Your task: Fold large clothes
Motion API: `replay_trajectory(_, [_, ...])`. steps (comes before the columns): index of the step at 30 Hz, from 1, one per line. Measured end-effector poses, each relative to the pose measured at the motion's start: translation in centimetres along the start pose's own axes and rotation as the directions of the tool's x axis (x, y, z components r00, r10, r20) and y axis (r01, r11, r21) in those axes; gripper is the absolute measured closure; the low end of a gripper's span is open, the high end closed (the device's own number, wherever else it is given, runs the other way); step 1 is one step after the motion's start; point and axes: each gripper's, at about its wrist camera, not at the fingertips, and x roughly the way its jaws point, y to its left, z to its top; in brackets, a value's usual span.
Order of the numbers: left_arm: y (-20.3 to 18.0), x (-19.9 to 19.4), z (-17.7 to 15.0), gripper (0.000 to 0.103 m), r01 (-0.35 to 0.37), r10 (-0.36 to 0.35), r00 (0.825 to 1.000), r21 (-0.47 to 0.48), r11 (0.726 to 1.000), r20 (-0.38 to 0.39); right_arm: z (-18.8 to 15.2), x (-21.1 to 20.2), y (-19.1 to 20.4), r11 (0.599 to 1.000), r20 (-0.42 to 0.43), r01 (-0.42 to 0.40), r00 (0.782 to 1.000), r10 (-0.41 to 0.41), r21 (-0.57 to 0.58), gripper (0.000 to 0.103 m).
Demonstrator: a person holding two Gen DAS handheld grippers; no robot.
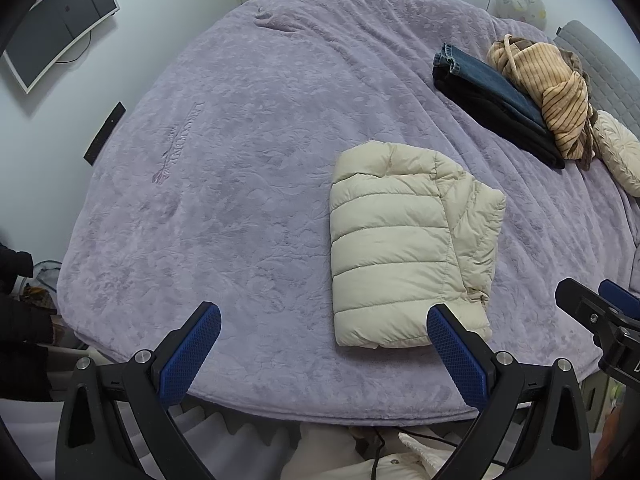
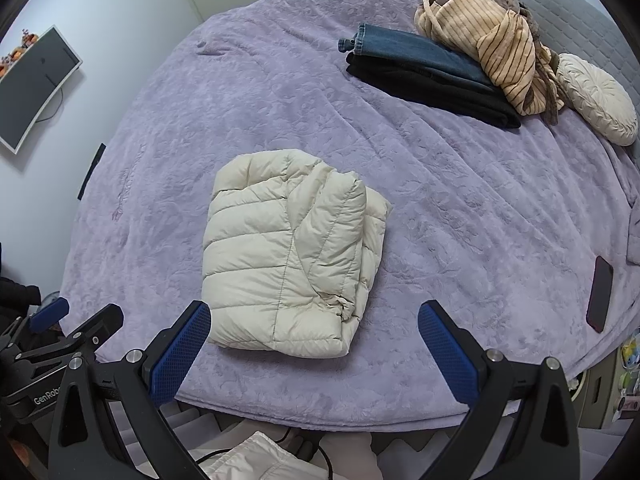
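Note:
A cream puffer jacket [image 1: 404,248] lies folded into a compact rectangle on the purple bed cover [image 1: 240,184]; it also shows in the right wrist view [image 2: 288,264]. My left gripper [image 1: 324,344] is open and empty, held above the bed's near edge, its right finger just in front of the jacket's near corner. My right gripper [image 2: 314,344] is open and empty, just in front of the jacket's near edge. The right gripper shows at the right edge of the left wrist view [image 1: 600,312]; the left gripper shows at the left edge of the right wrist view [image 2: 60,328].
Folded jeans on a black garment [image 2: 424,76] and a crumpled striped tan garment [image 2: 496,44] lie at the far right of the bed. A round cream cushion [image 2: 596,100] sits beside them. A dark phone [image 2: 600,292] lies near the right edge. A monitor [image 1: 56,28] hangs on the left wall.

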Motion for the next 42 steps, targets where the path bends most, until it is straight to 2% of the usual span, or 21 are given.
replay_trajectory(42, [0.23,-0.04,-0.11,0.000,-0.015,0.015,1.000,-0.008,1.000,-0.001,0.07,-0.14,0.25,1.000,-0.002,0.001,1.000,-0.001,0.001,0.000])
